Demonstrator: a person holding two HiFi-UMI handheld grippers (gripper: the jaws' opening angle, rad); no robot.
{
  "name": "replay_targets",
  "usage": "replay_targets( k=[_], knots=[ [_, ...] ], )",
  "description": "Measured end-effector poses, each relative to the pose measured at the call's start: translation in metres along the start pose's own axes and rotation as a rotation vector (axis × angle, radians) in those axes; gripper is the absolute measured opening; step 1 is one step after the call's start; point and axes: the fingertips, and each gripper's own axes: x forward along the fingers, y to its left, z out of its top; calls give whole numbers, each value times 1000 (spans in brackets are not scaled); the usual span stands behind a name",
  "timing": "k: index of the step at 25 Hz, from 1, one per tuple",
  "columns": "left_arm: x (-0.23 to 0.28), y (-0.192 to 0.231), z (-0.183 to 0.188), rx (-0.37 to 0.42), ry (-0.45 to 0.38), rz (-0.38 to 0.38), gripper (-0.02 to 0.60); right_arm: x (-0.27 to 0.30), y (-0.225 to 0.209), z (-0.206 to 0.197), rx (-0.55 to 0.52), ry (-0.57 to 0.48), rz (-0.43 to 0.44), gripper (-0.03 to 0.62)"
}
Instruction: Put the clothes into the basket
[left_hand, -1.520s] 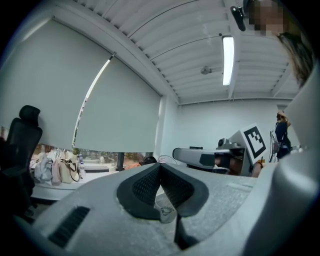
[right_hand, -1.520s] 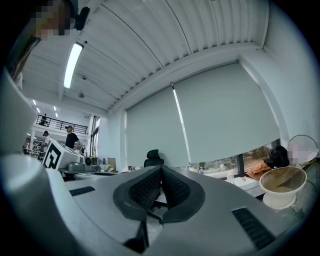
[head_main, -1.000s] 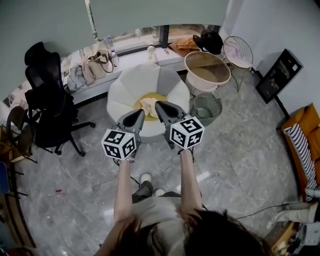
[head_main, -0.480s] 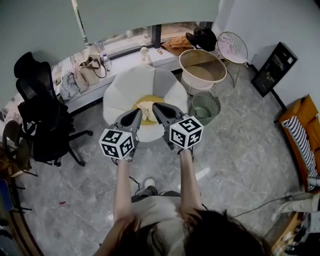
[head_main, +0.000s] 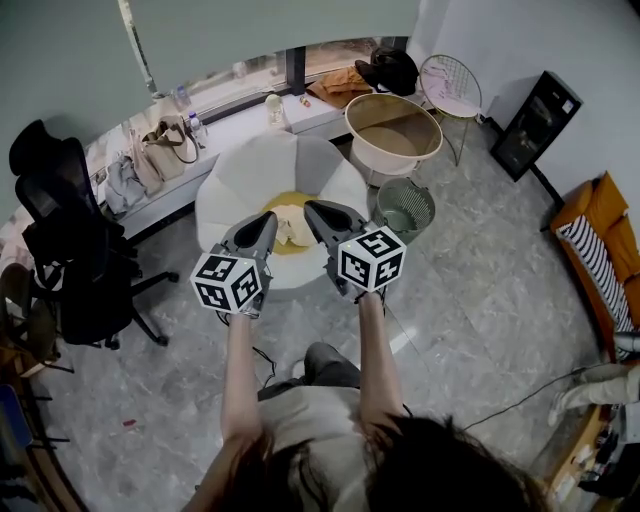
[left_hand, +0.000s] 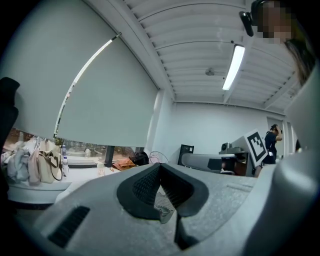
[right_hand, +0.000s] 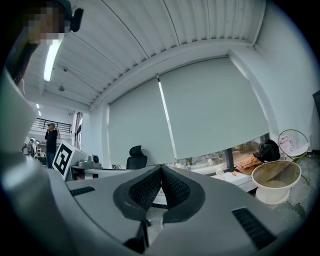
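Clothes (head_main: 293, 226): a pale bundle is lying on the yellow middle of the white petal chair (head_main: 250, 170), not in the green wire basket (head_main: 404, 208) that is standing on the floor just right of the chair.

Head view: left hand-held gripper (head_main: 266, 219) and right hand-held gripper (head_main: 313, 209) are pointing at the bundle from either side. Can't tell if they're touching it.

Left gripper view: jaws are sitting closed, nothing clamped, clothes out of frame.

Right gripper view: same, pads are meeting tip to tip, empty.

Judging from this, the pick isn't started and the whole transfer is still remaining.

Head view looks down; gripper views face the windowsill (head_main: 240, 120).
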Motion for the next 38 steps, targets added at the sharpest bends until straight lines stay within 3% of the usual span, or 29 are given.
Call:
replay_targets(
  k=[9, 23, 38],
  knots=[
    [17, 19, 2, -4, 12, 8, 11, 23, -22, 2, 17, 5, -10, 9],
    [67, 84, 10, -49, -9, 105, 11, 97, -70, 7, 3, 57, 93, 9],
    [109, 123, 18, -80, -25, 200, 11, 148, -122, 15, -2, 105, 155, 9]
  ],
)
